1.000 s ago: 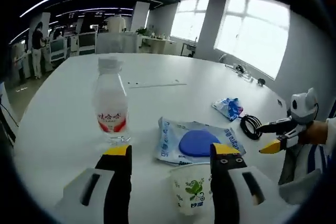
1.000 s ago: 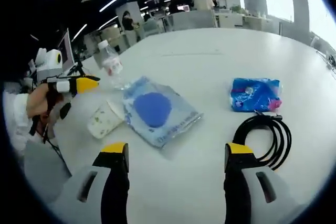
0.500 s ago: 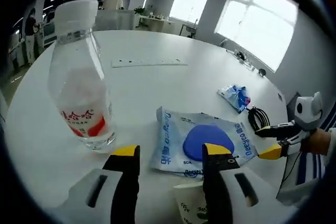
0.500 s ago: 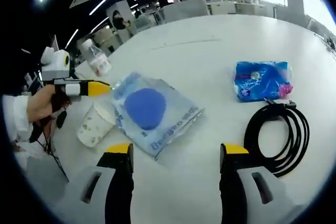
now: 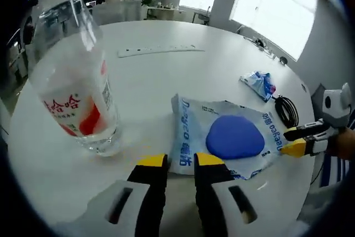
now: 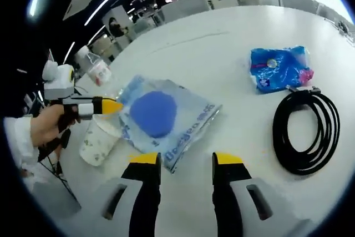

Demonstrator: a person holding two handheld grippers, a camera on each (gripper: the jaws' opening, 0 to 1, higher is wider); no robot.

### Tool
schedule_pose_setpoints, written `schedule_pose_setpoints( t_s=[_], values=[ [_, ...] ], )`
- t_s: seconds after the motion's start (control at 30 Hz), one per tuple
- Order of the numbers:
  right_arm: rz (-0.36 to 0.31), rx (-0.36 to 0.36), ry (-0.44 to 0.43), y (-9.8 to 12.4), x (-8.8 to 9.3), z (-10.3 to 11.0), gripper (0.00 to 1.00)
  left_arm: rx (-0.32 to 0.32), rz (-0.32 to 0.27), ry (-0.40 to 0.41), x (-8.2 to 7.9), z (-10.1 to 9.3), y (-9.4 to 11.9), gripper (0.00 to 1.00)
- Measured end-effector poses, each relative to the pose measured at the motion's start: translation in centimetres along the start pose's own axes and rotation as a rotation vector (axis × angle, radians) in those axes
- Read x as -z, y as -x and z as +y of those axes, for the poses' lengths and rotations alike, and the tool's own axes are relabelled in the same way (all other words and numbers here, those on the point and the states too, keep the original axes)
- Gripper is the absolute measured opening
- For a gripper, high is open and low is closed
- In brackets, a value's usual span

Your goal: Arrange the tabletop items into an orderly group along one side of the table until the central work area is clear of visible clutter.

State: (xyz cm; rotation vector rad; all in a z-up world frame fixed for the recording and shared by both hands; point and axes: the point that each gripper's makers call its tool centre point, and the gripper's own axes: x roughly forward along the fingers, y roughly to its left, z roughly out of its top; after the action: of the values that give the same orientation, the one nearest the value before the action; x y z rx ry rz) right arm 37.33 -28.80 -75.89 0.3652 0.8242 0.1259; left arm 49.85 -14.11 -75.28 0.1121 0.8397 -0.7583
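Note:
A clear bag with a blue disc inside (image 5: 233, 137) (image 6: 161, 115) lies flat on the white table (image 5: 166, 81). My left gripper (image 5: 181, 161) hovers low at the bag's edge, jaws a narrow gap apart with that edge between the tips. It appears from the left (image 6: 111, 105), over a paper cup (image 6: 95, 140) beside the bag. My right gripper (image 6: 187, 159) (image 5: 291, 140) is at the bag's opposite corner, jaws partly drawn in and nothing held. A water bottle (image 5: 77, 92) (image 6: 95, 69) stands upright. A blue packet (image 5: 259, 83) (image 6: 277, 70) and a coiled black cable (image 5: 287, 112) (image 6: 304, 131) lie apart.
A long white strip (image 5: 161, 51) lies across the far part of the table. A hand (image 6: 47, 126) holds the left gripper at the table's edge. Office desks and windows stand beyond the table.
Both grippers have moved in toward the bag, and their jaws have narrowed. The paper cup has slipped below the left gripper view.

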Motion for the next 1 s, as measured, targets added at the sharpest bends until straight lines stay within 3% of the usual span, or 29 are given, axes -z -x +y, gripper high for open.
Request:
schedule_pose_setpoints(
  t_s=[0.13,0.2,0.4,0.67,1.0],
  values=[
    [0.002,-0.032,-0.014,-0.1,0.1,0.5,0.06,0.020,0.010,0.013,0.4,-0.1,-0.1,0.06],
    [0.004,-0.023,-0.010,-0.2,-0.2,0.6,0.02,0.023,0.009,0.014,0.3,-0.3,0.0,0.01],
    [-0.023,0.017,0.057,0.4,-2.1,0.2,0.00,0.030,0.007,-0.056,0.3,-1.1,0.8,0.00],
    [-0.064,0.020,0.104,1.5,-5.5,-0.2,0.00,0.046,-0.076,-0.037,-1.6,-1.5,2.4,0.00],
    [-0.117,0.054,0.154,2.4,-9.4,-1.8,0.00,0.081,-0.159,-0.008,-3.2,-3.9,4.2,0.00]
  ],
)
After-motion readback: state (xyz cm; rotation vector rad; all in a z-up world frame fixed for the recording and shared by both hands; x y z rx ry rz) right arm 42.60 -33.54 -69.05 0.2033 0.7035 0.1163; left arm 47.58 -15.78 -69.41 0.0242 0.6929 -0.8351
